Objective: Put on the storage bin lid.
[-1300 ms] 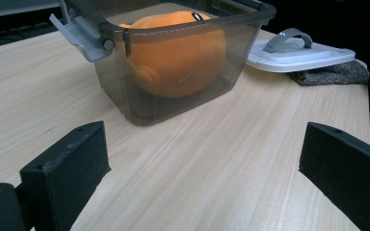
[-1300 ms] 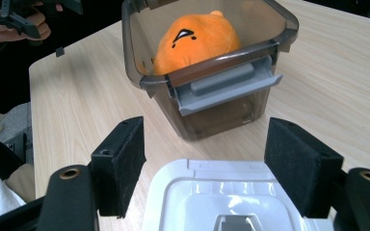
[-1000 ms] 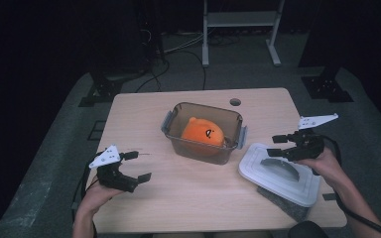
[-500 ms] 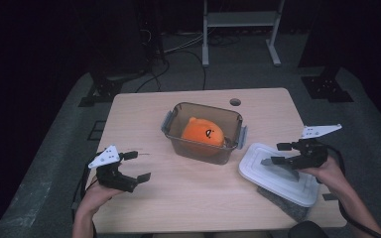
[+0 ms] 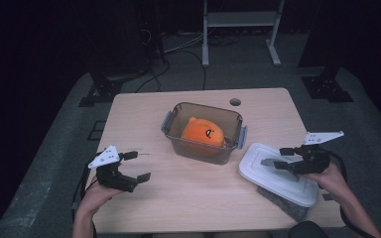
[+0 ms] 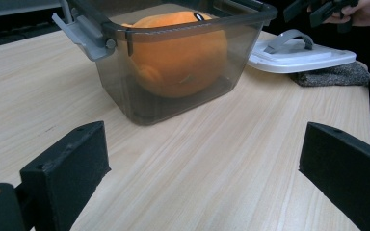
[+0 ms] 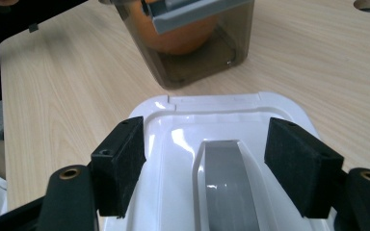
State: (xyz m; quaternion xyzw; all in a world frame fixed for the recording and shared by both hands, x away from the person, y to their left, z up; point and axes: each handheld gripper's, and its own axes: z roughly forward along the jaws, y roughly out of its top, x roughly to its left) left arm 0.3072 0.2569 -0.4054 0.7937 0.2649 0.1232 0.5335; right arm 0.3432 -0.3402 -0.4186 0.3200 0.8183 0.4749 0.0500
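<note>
- While the orange plush [image 5: 203,134] already sits inside the open container [image 5: 178,144], closing remains undone.
- Right gripper [image 7: 204,166], jaws spread, straddles the handle of the white lid [image 5: 263,173] lying right of the container.
- Left gripper [image 5: 135,165], jaws spread, holds nothing, left of the container.

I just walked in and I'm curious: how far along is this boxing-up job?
Done: the orange plush toy already sits inside the clear box. In hand: the right tongs hang open over the white lid, either side of its grey handle, not gripping yet. Left: lifting the lid onto the box, probably snapping its side latches. The left tongs wait open nearby.
</note>
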